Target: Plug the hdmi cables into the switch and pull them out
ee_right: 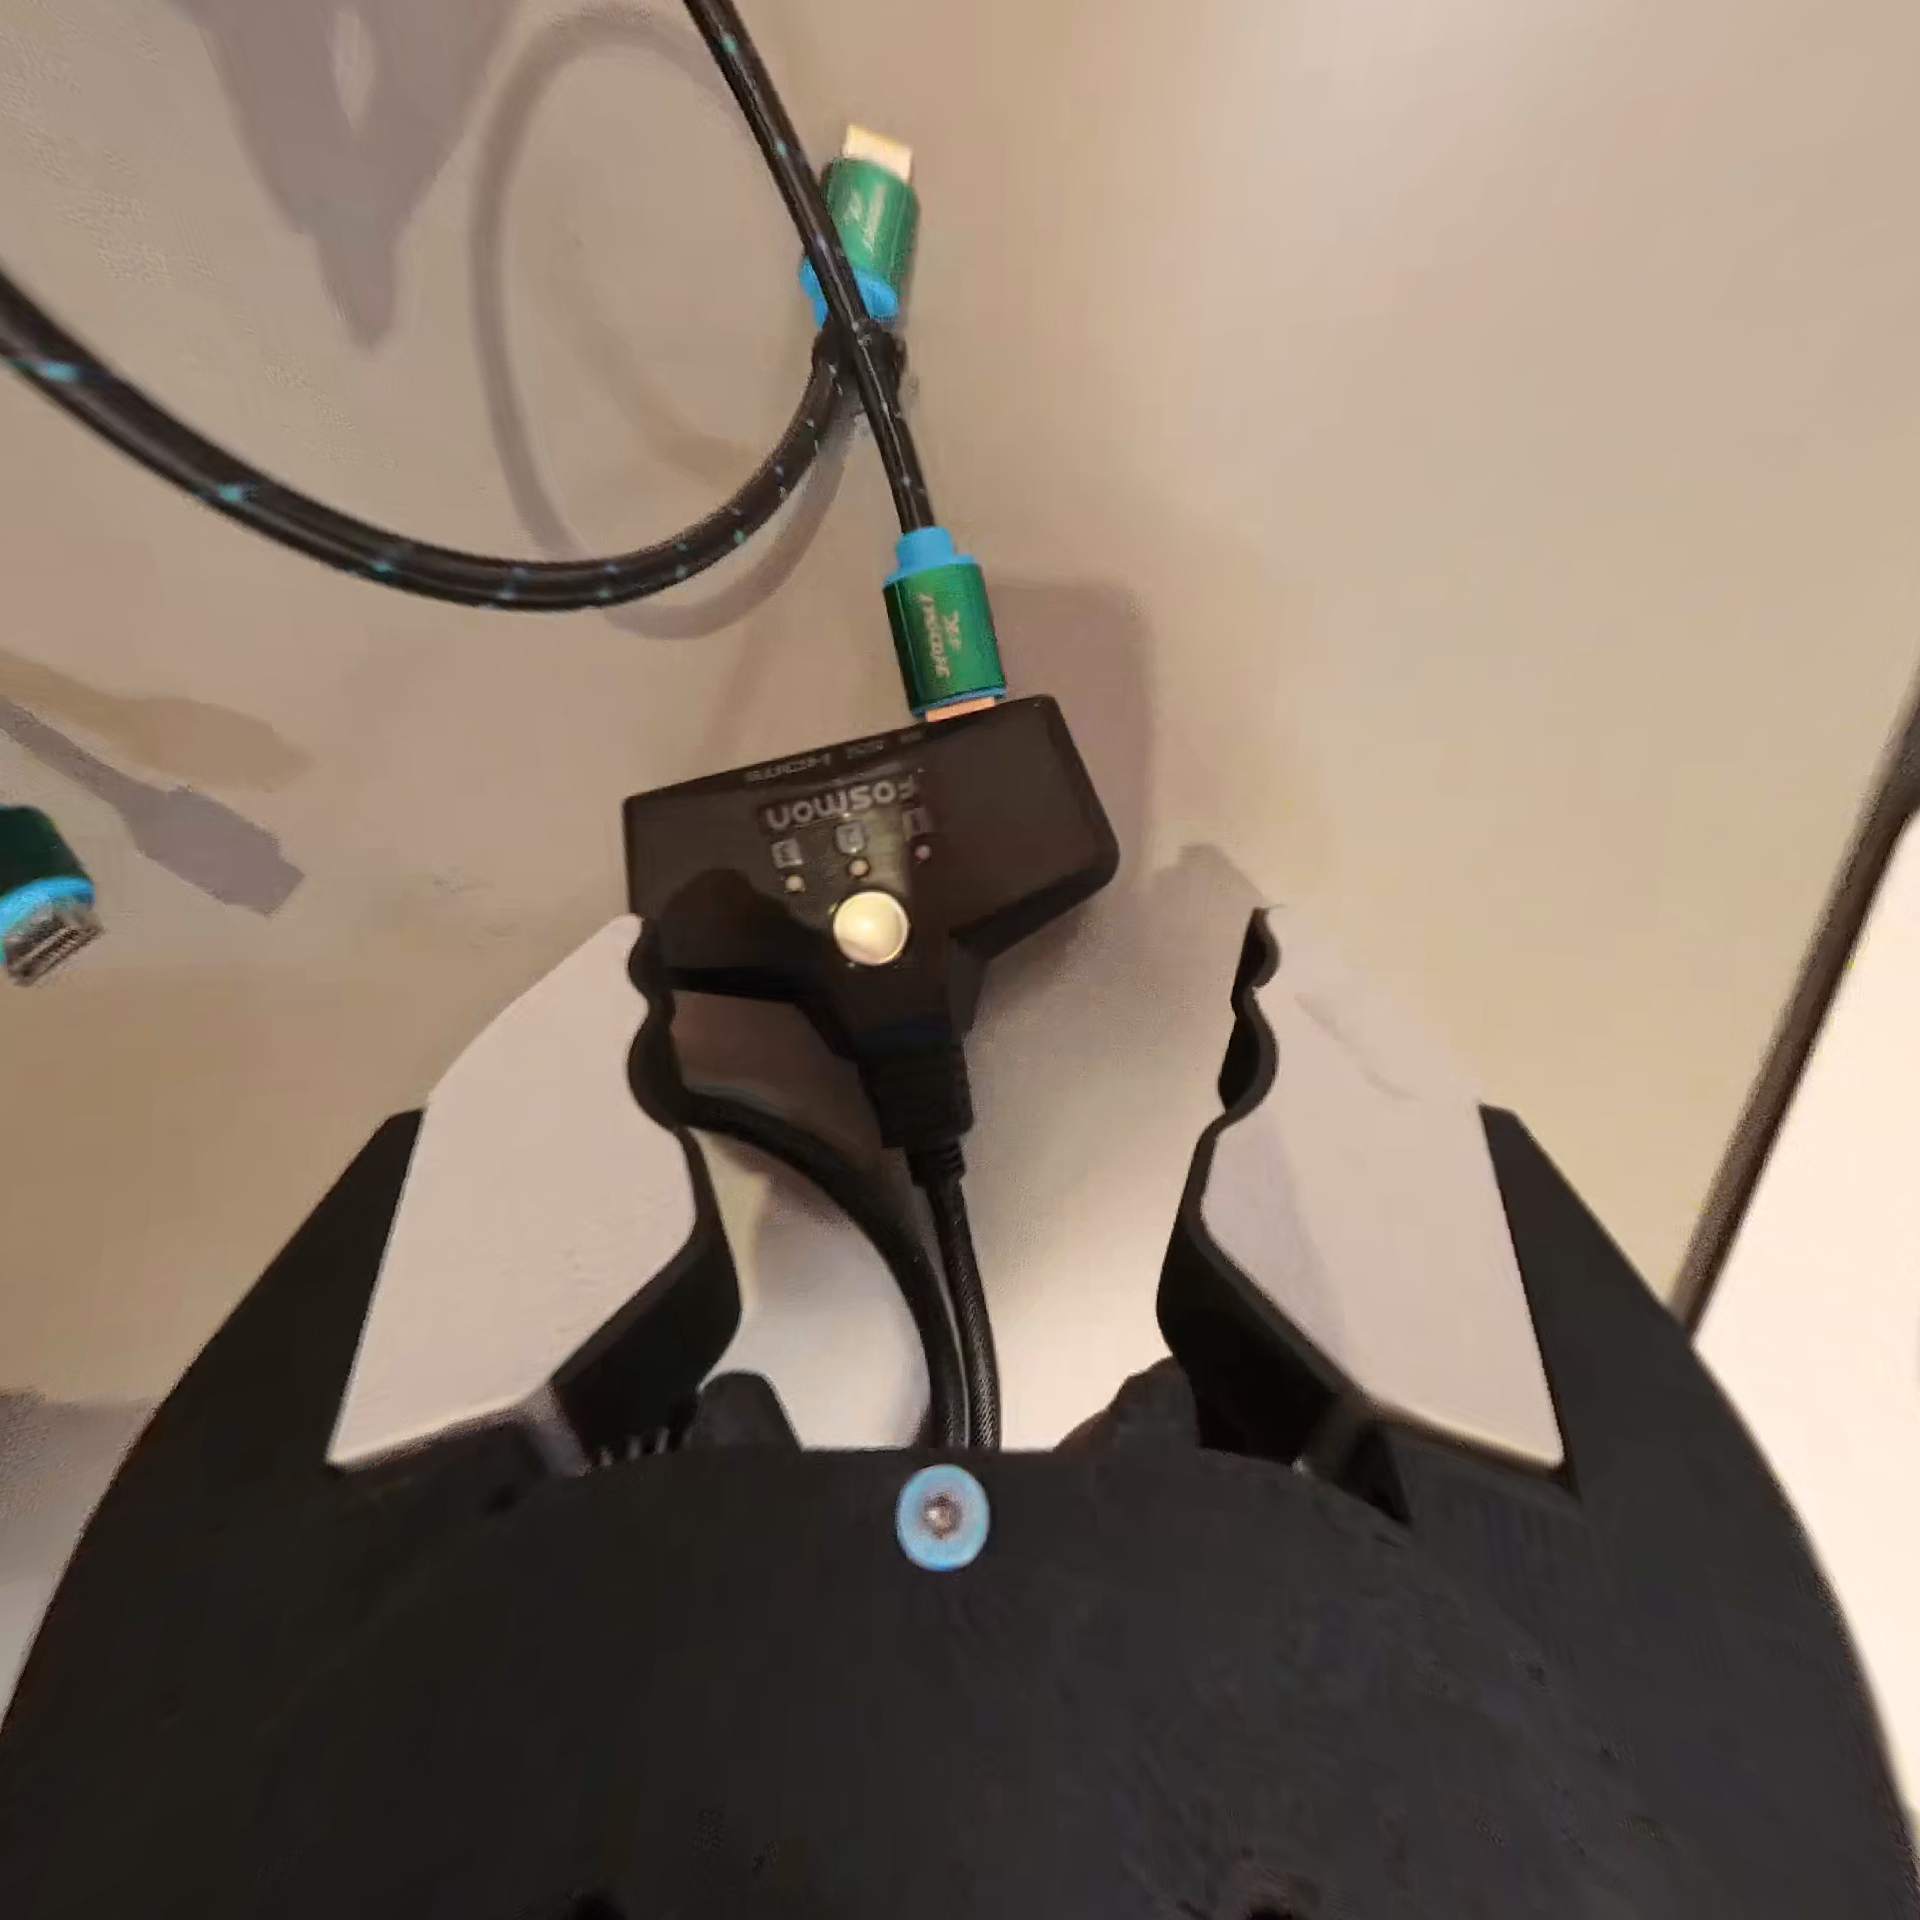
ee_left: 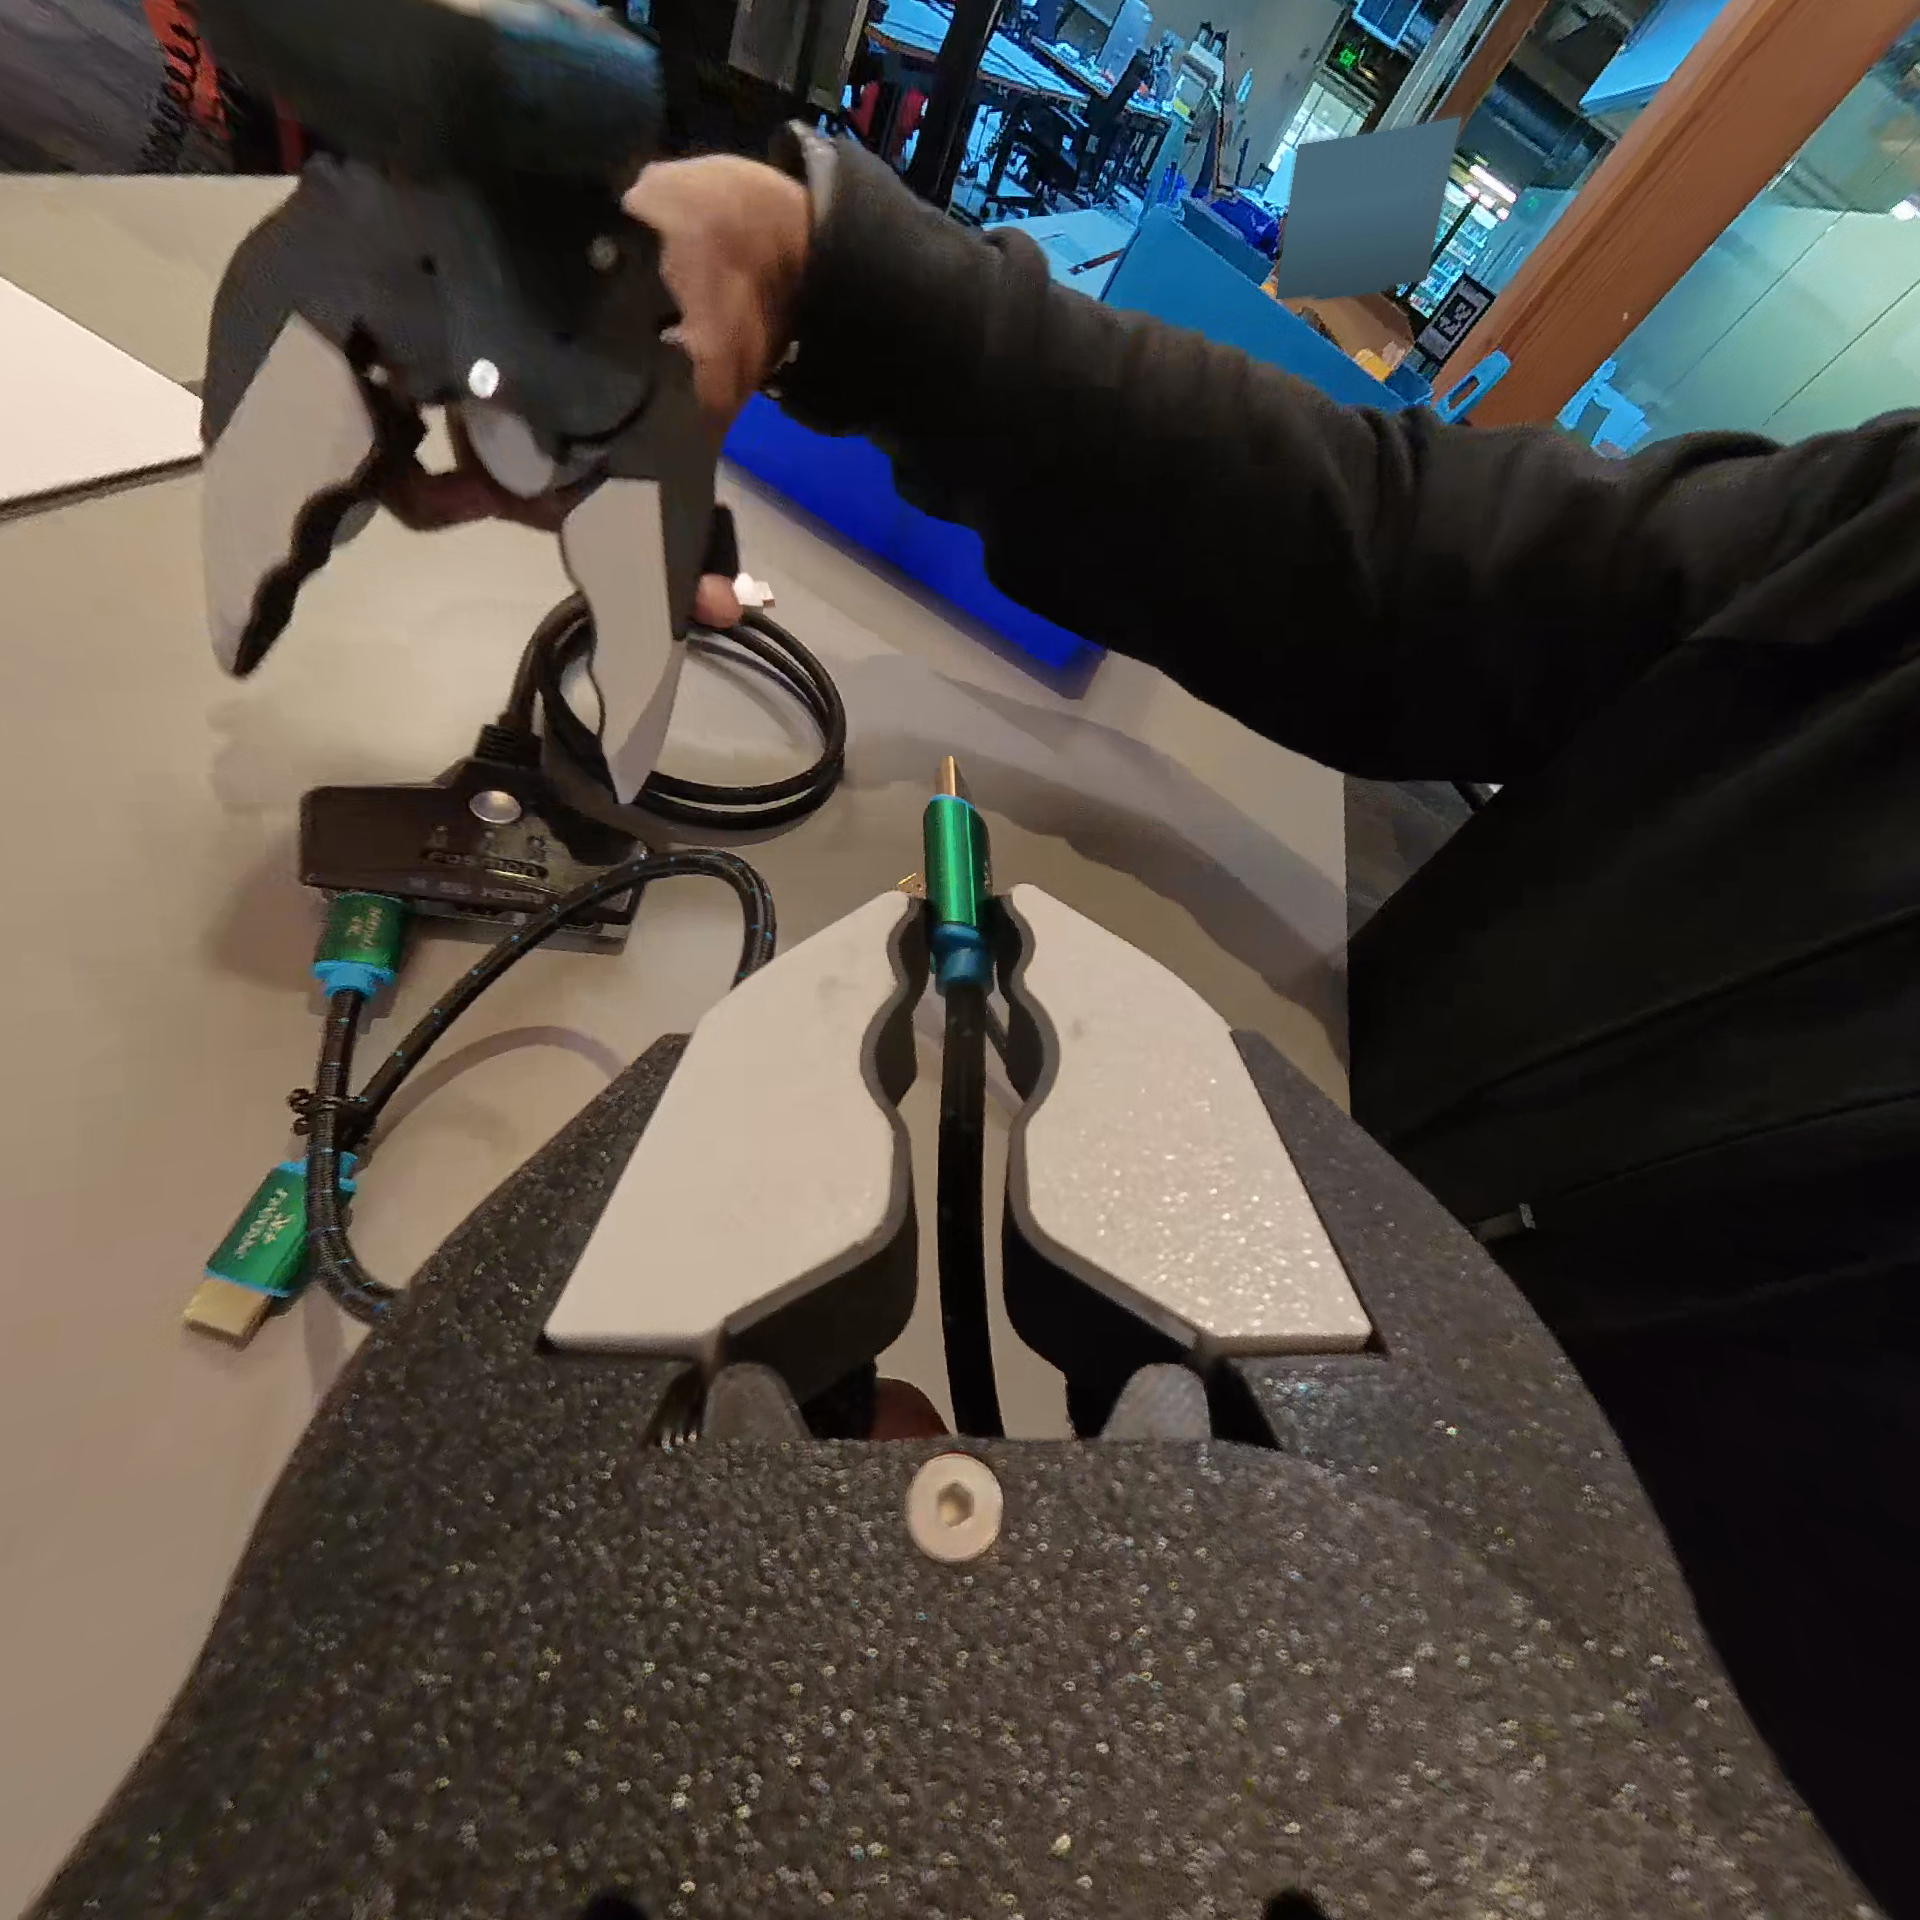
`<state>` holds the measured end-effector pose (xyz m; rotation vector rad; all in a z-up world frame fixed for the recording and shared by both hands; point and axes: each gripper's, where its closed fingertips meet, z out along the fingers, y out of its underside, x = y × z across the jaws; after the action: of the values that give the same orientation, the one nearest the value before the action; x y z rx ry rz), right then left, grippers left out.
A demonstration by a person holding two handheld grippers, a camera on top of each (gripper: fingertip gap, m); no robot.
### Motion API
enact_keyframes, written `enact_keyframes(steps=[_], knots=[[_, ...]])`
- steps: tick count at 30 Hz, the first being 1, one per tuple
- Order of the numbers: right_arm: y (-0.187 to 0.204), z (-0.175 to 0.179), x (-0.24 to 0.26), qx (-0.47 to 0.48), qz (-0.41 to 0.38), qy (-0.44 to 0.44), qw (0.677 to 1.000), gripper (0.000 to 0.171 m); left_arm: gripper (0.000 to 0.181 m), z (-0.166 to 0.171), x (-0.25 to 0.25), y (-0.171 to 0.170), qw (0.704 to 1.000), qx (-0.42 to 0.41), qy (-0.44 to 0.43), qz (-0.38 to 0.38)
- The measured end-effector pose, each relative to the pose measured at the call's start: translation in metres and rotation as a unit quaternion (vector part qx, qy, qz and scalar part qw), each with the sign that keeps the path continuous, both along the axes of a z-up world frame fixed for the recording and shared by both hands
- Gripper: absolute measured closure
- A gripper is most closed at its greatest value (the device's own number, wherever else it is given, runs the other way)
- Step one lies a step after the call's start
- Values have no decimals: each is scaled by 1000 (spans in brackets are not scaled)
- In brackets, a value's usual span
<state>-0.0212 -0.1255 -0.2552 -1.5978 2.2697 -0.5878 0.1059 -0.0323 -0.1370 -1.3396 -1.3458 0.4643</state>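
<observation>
**Second plug held, switch waiting to be steadied**

Left gripper (ee_left: pixel 961 914) clamped on a green HDMI plug (ee_left: pixel 954 862), gold tip pointing ahead past the fingertips. Right gripper (ee_right: pixel 945 966) spread wide, empty, straddling the black switch (ee_right: pixel 873 831) on the table (ee_right: pixel 1455 416). One green plug (ee_right: pixel 943 644) already seated beyond it. Best next: pinch switch firmly, align held plug square with a free port, push straight.

Right gripper (ee_right: pixel 945 935) gapes over the switch (ee_right: pixel 997 821) — one green plug (ee_right: pixel 943 649) seated.
</observation>
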Motion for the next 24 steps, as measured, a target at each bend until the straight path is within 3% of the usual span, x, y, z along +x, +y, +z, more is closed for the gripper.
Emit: enact_keyframes(steps=[5, 13, 20, 24], knots=[[-1, -31, 6, 86, 20, 26, 996, 55, 170, 33, 7, -18, 1000, -18, 19, 0], [19, -34, 14, 74, 39, 57, 995, 63, 170, 50, 4, -40, 999, -20, 34, -5], [41, -37, 22, 52, -22, 72, 996, 61, 170, 65, 10, -19, 998, -22, 43, -35], [45, -30, 23, -19, -64, 58, 996, 62, 170, 79, 14, -8, 998, -34, 41, -38]])
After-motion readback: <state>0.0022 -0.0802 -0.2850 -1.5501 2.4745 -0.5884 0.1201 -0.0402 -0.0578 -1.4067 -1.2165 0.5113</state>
